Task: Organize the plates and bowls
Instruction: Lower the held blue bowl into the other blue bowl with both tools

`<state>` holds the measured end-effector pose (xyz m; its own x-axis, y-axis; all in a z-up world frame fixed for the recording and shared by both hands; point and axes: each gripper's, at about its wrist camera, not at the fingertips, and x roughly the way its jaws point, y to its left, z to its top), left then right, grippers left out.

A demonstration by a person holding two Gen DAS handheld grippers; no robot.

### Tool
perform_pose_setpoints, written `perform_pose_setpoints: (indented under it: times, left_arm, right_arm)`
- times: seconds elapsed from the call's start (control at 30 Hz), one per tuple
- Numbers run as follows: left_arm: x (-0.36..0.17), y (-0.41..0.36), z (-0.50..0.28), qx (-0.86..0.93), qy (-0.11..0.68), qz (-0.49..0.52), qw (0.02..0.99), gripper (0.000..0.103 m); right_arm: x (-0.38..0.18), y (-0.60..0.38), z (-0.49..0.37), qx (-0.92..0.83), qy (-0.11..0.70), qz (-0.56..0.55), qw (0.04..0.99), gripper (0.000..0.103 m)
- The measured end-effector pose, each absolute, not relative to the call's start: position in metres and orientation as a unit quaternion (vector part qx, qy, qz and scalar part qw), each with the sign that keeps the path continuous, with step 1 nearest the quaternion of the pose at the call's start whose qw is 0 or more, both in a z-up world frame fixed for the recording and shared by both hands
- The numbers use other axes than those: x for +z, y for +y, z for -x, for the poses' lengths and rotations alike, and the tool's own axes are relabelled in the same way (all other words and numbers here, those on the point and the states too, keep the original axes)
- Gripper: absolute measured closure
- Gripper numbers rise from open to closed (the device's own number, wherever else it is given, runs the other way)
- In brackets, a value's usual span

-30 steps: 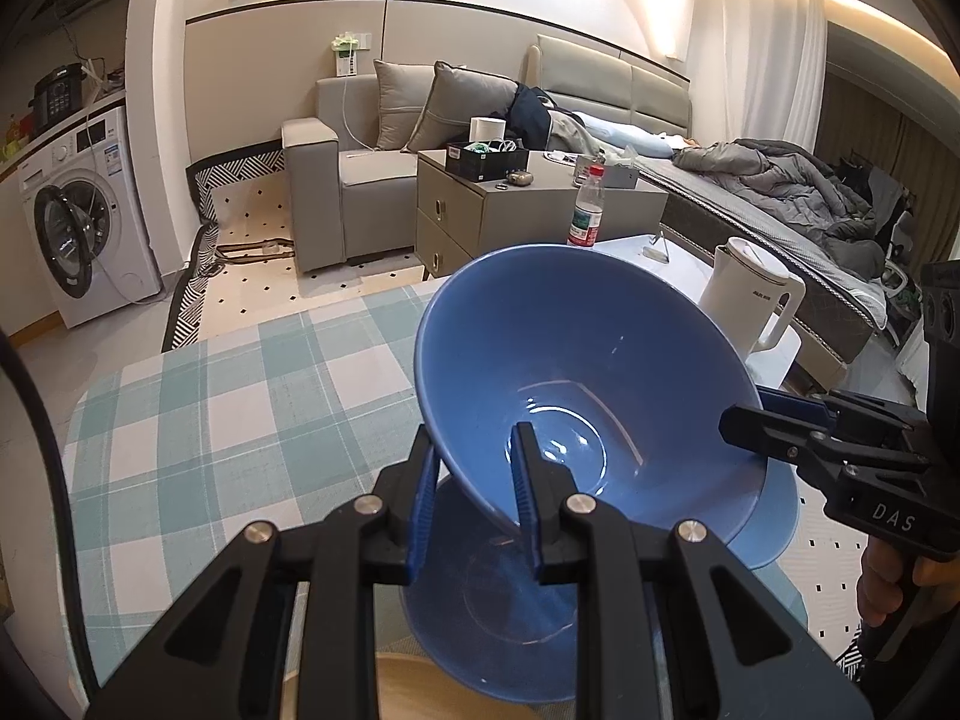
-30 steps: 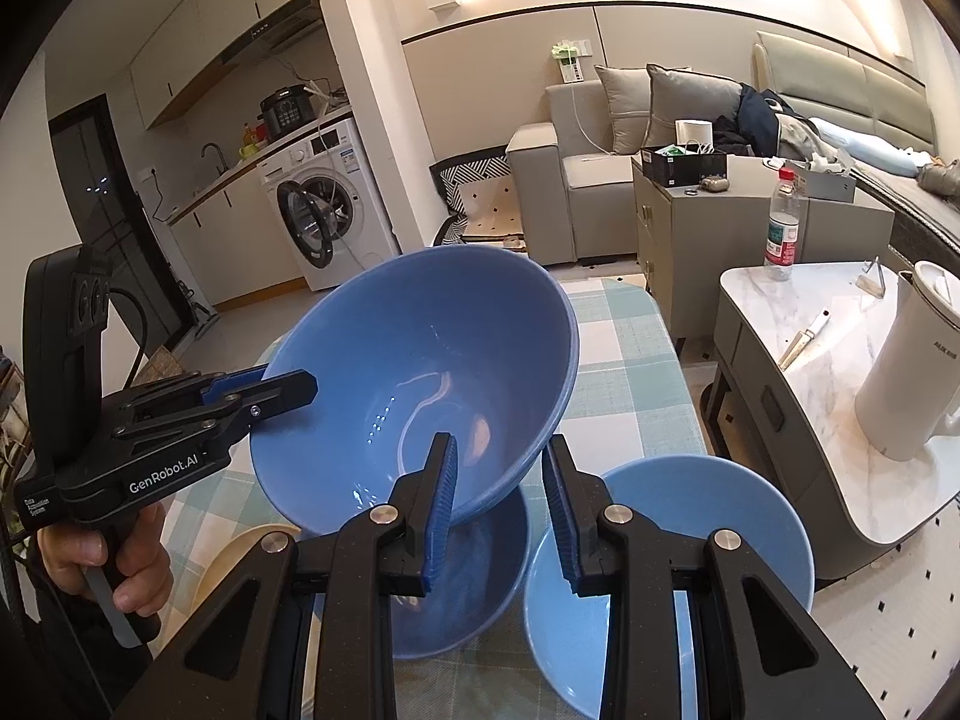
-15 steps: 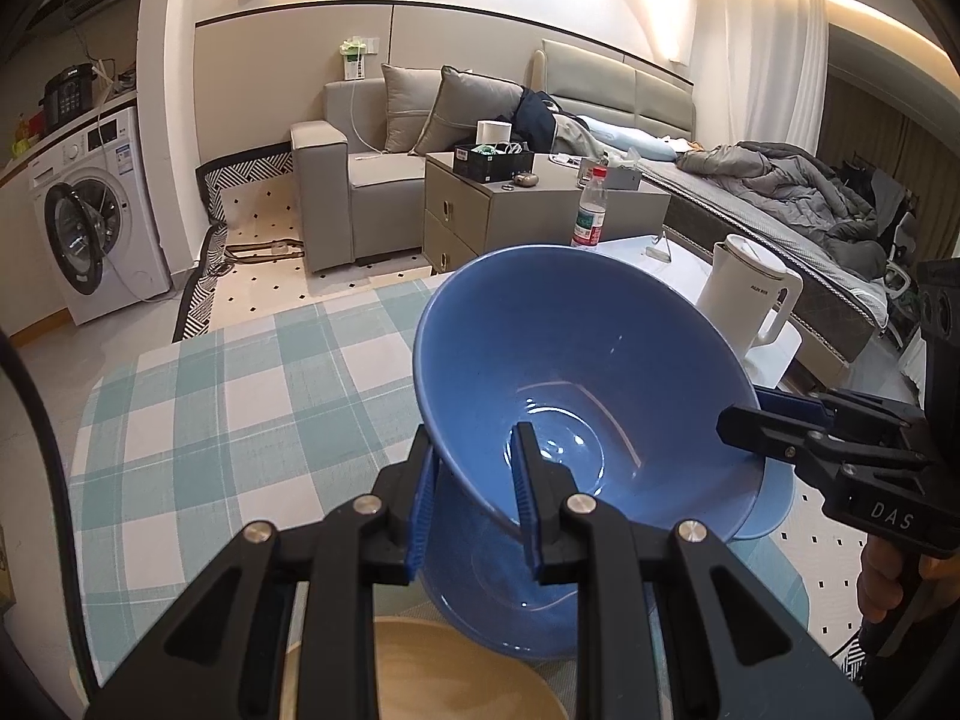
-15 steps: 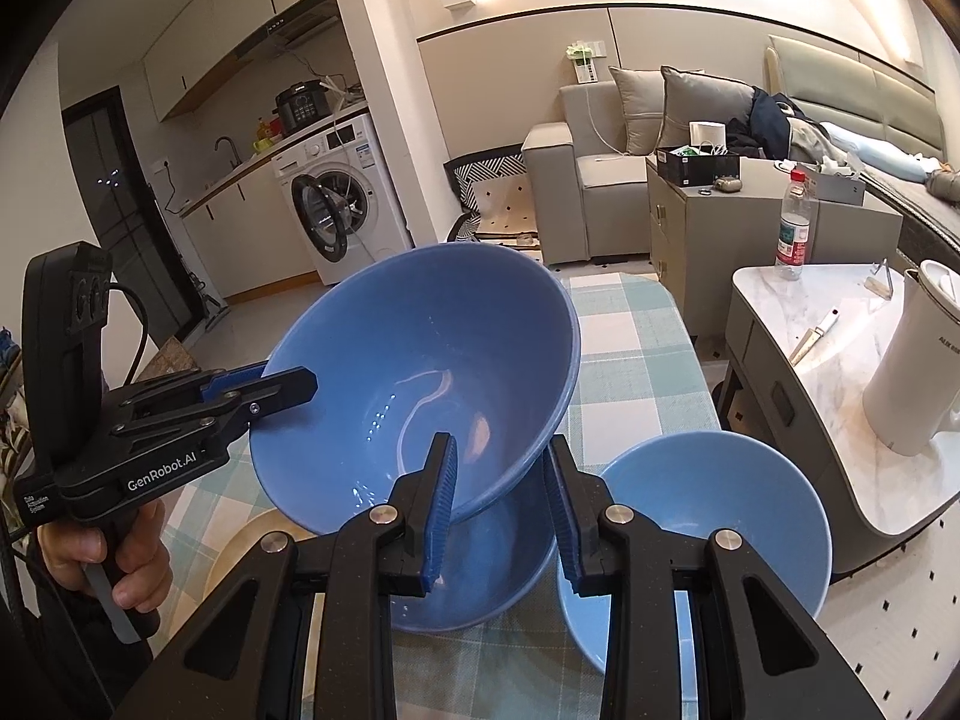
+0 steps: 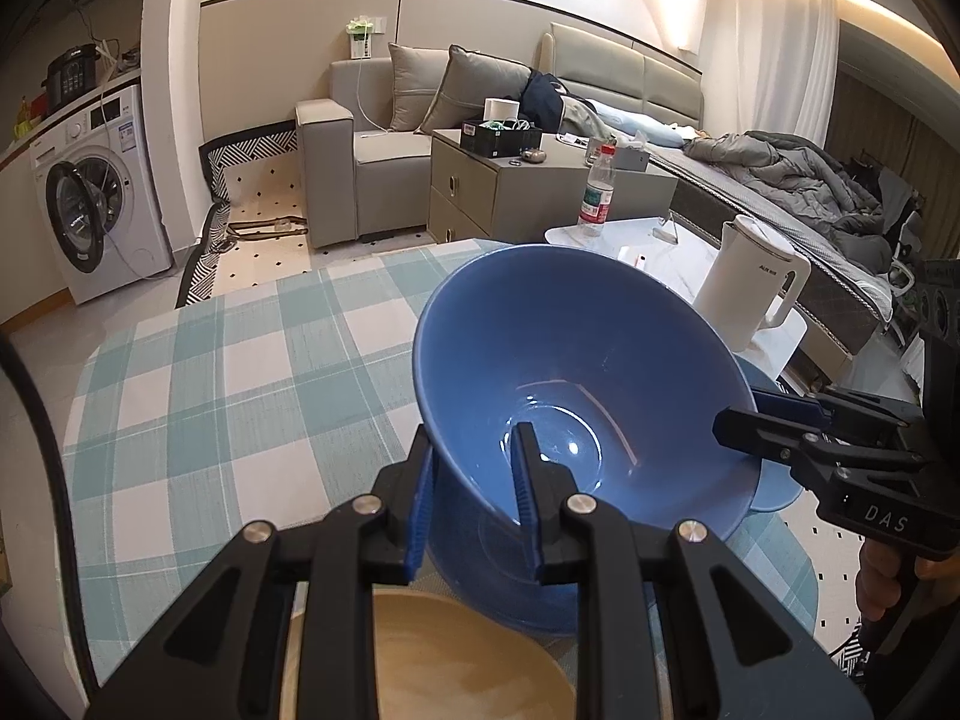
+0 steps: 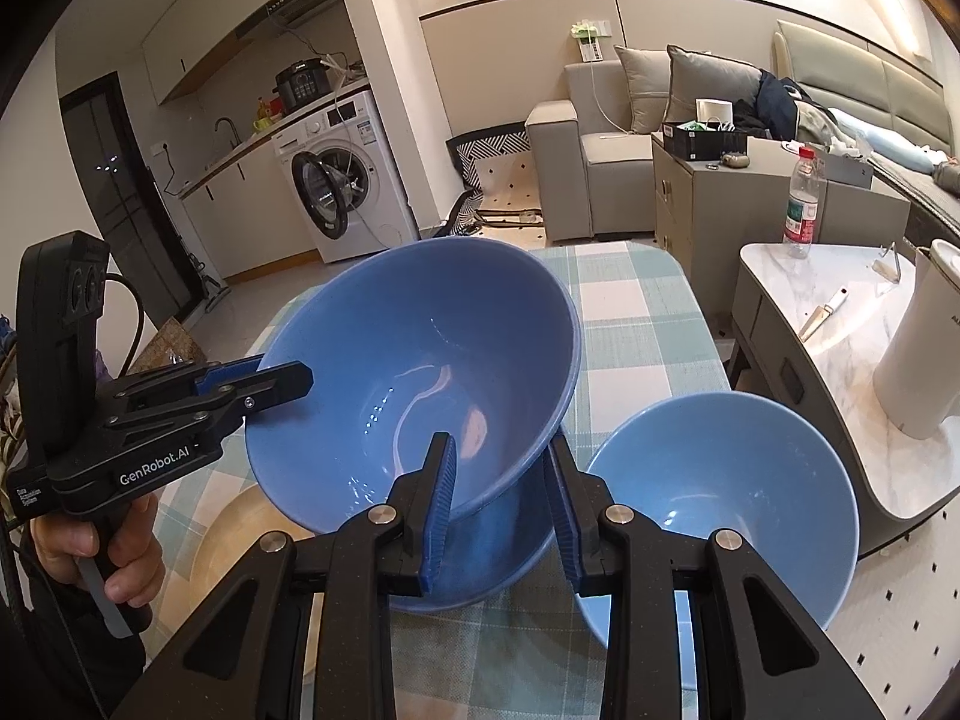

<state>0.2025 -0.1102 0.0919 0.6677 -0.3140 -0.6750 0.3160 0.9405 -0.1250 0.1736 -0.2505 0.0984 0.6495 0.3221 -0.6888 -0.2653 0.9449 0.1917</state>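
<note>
Blue bowl carried by both grippers, to be nested.
L wrist view: left gripper [image 5: 474, 480] clamped on held bowl [image 5: 576, 378] rim, over lower bowl [image 5: 480, 576]. R wrist view: right gripper [image 6: 501, 495] clenched on rim; bowl should be lowered level, centred, released together.

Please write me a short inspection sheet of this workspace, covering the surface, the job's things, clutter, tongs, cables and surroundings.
Surface: table under a green-and-white checked cloth.
Job's things: large blue ceramic bowl held tilted above a blue dish; second blue bowl at its right; tan round plate at the near edge.
Clutter: nothing seen on the cloth.
Tongs: left tongs and right tongs each shut on the large bowl's rim, on opposite sides.
Cables: black cable from the left tongs' handle; white cables at the washing machine.
Surroundings: white kettle and plastic bottle on a marble side table; grey sofa.
</note>
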Motion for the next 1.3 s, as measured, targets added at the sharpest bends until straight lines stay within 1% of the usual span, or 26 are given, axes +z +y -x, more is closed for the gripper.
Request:
perform_pose_setpoints:
  times: [0.37, 1.3]
  left_arm:
    - [0.077, -0.109, -0.2, -0.178, 0.377, -0.002, 0.909, 0.081]
    - [0.052, -0.111, -0.199, -0.168, 0.399, -0.035, 0.901, 0.08]
  right_arm:
    - [0.081, -0.25, -0.168, 0.161, 0.402, -0.043, 0.901, 0.072]
    - [0.063, -0.244, -0.169, 0.164, 0.416, -0.027, 0.894, 0.072]
